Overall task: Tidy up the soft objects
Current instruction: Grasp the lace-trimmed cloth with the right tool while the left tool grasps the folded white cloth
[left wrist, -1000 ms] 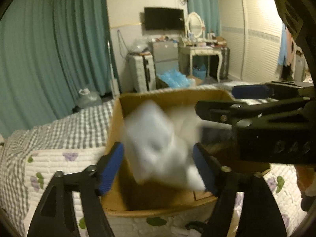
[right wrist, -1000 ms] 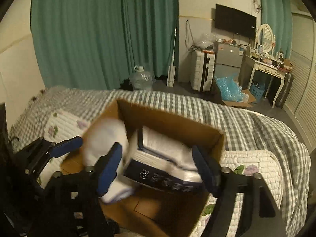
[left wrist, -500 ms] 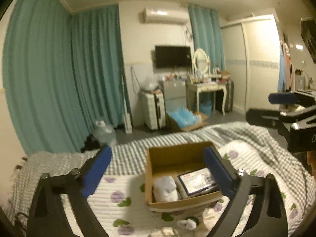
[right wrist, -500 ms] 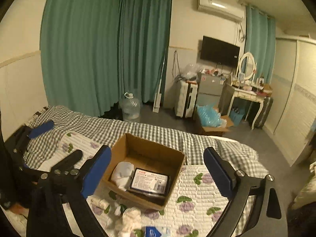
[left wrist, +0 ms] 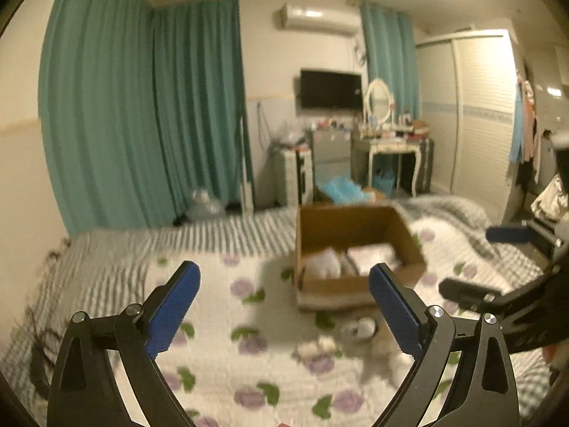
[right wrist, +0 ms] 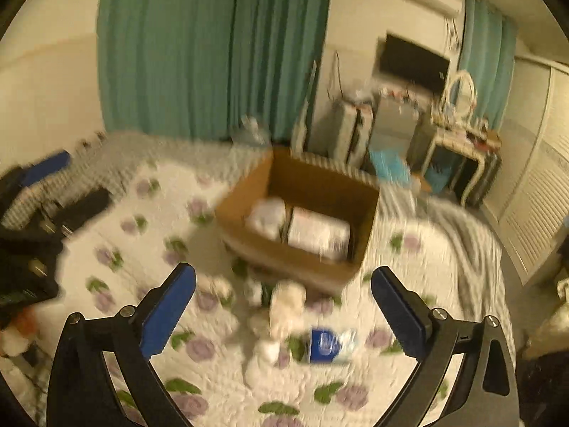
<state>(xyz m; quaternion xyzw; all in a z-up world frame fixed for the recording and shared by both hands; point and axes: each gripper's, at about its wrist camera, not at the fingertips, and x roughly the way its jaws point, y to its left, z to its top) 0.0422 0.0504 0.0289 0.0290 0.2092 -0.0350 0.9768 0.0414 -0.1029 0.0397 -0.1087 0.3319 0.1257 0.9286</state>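
one cardboard box (right wrist: 295, 210) sits open-topped on the floral quilt (left wrist: 220, 363), toward the far side of the bed; its four walls stand upright and its front wall faces the cameras. inside lie two items side by side, touching or nearly so: a white soft bundle (right wrist: 266, 217) on the left and a flat pale packet (right wrist: 318, 233) on the right. the back half of the box floor stays uncovered. in front of the box, on the quilt, lies a loose cluster of small white soft objects (right wrist: 284, 302); blur prevents an exact count, though at least three pale lumps show in the right wrist view. one blue-and-white pack (right wrist: 329, 345) lies just beside the cluster, nearer the camera. the quilt to the left of the box is an open stretch reaching to the checked blanket (left wrist: 117, 249) at the bed's edge. beyond the bed stand teal curtains (left wrist: 149, 114), a wall-mounted television (left wrist: 330, 89), a dressing table with oval mirror (left wrist: 387, 142) and a white wardrobe (left wrist: 476, 106).

left gripper (left wrist: 284, 306): held above the near quilt, aimed forward and slightly down toward the box, fingers spread wide, nothing between them. right gripper (right wrist: 284, 307): held above the cluster, likewise tilted down, fingers spread wide, nothing gripped. each gripper appears at the edge of the other's view, well apart from the box
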